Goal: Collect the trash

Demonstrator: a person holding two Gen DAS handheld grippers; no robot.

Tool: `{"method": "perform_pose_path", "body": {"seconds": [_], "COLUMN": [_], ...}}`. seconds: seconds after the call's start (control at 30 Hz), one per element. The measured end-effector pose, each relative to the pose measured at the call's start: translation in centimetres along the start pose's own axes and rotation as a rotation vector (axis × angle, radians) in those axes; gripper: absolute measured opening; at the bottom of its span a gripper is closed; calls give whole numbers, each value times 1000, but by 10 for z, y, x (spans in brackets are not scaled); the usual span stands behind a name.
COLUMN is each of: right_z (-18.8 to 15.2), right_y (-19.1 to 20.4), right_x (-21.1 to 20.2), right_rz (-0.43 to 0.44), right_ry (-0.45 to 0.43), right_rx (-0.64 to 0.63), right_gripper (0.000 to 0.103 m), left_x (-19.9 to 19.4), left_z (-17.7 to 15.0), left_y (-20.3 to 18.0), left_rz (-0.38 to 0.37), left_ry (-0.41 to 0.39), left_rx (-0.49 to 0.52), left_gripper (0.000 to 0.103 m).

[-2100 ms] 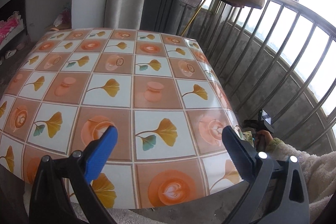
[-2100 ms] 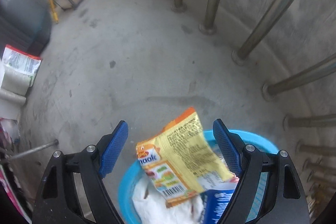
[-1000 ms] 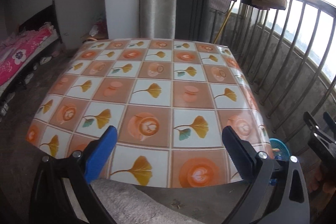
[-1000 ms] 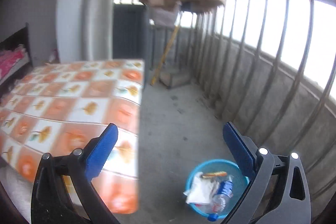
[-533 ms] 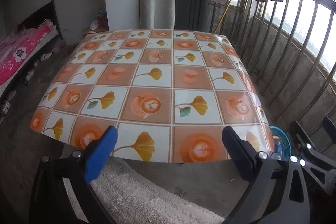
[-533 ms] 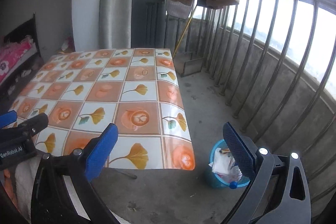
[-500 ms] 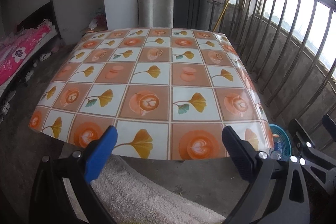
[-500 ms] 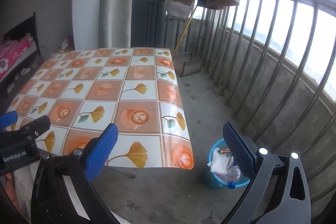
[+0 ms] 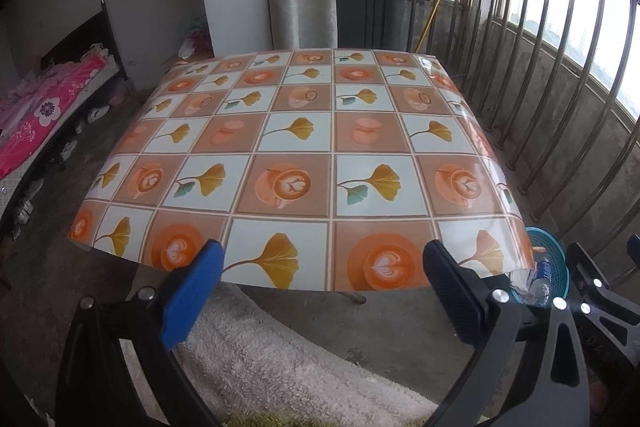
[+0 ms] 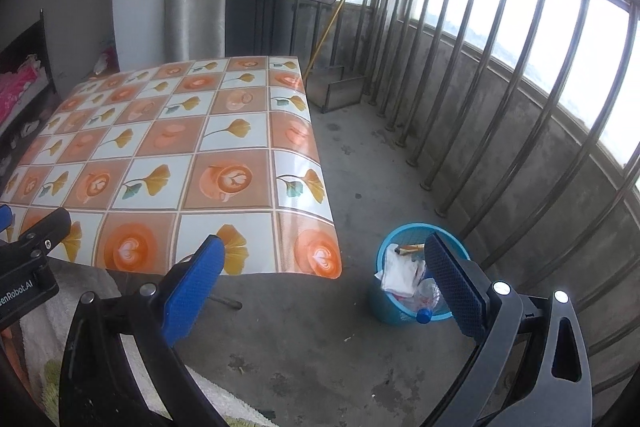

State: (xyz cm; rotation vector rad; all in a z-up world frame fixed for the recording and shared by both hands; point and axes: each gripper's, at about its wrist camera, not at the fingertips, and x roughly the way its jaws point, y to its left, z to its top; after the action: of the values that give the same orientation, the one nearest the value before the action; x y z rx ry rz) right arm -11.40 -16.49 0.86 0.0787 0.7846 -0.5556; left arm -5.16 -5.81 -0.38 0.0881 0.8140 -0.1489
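— Well, trash? Left tongs (image 9: 320, 283), right tongs (image 10: 322, 277)?
— Trash (image 10: 404, 273): in blue bin (image 10: 386, 247) on floor beside counter (image 10: 168, 155), within reach. Both tongs: spread apart, empty, likely finished

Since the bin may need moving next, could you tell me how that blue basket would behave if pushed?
The blue basket looks like thin plastic holding light trash, so it would probably slide easily. Being narrower at its base, it might tip.

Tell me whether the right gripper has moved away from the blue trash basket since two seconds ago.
Yes. The right gripper has pulled up and back: the blue trash basket, earlier filling the gap between its jaws, now sits small on the floor beside the table.
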Motion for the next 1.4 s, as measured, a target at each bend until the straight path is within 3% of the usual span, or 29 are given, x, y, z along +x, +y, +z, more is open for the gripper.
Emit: {"method": "perform_pose_path", "body": {"seconds": [1.4], "right_z": [3], "right_y": [-1], "right_x": [5], "right_rz": [20], "right_ry": [8], "right_rx": [-17], "right_gripper": [96], "left_x": [-1], "left_z": [5], "left_y": [-1], "left_rz": [39], "left_ry": [4], "left_rx": [6], "left_gripper": [98]}}
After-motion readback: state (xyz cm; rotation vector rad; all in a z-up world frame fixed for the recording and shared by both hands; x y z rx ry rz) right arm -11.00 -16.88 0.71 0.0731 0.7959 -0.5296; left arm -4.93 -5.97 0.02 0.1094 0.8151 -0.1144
